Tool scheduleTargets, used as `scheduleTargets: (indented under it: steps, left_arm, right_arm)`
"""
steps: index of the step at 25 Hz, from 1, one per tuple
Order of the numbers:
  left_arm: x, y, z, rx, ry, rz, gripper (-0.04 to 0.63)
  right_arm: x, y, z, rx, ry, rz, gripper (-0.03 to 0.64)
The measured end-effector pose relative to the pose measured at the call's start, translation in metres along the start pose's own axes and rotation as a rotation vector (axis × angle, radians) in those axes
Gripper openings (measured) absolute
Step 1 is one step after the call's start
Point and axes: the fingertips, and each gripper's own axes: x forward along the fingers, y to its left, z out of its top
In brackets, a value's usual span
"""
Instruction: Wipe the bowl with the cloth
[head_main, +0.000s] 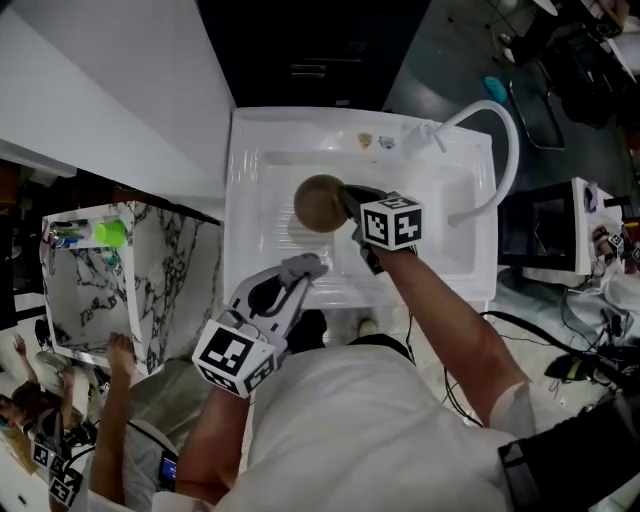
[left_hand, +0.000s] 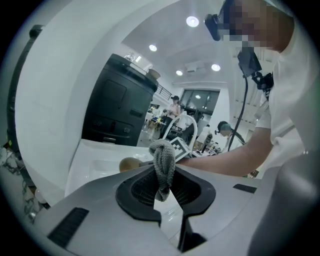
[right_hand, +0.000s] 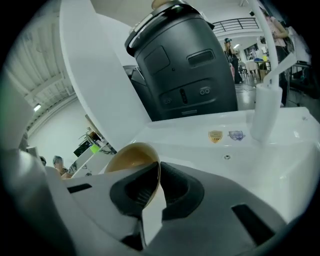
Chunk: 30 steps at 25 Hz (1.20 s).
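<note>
Right tool (right_hand: 156, 189) clamped on bowl (right_hand: 128, 157) rim — bowl tilted above sink (head_main: 445, 255), inside exposed. Left tool (left_hand: 168, 186) pinched cloth (left_hand: 164, 159) — poised for wiping.

The sink (head_main: 262, 215) is open to the left of the bowl (head_main: 318, 203), which the right gripper (head_main: 347, 203) holds by the rim in its jaws, and its bare floor to the right of that gripper also leaves room. The arched white faucet (head_main: 502, 120) bars the right rear corner, the black appliance (right_hand: 185, 65) walls off the back, and a slanted white panel (head_main: 110, 70) closes the left. Between the bowl and the cloth (left_hand: 163, 162) jutting from the left gripper (head_main: 314, 264) at the front rim, the gap looks clear, though heights are hard to judge from above.
</note>
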Motion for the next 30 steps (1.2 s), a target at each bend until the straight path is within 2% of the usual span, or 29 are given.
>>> scheduleTargets:
  steps: [4, 9, 15, 30]
  left_arm:
    - [0.013, -0.017, 0.004, 0.026, -0.005, -0.020, 0.060]
    - [0.029, -0.034, 0.007, 0.064, 0.000, 0.003, 0.060]
    - [0.052, -0.050, 0.011, 0.119, 0.026, 0.096, 0.060]
    - [0.105, -0.125, -0.014, 0.308, 0.203, 0.276, 0.060]
  right_arm:
    - [-0.039, 0.015, 0.000, -0.061, -0.003, 0.010, 0.026]
    - [-0.084, 0.025, -0.004, -0.109, -0.018, 0.009, 0.025]
    - [-0.136, 0.030, -0.007, -0.184, -0.032, 0.005, 0.026]
    - [-0.233, 0.024, -0.039, -0.244, -0.046, 0.070, 0.025]
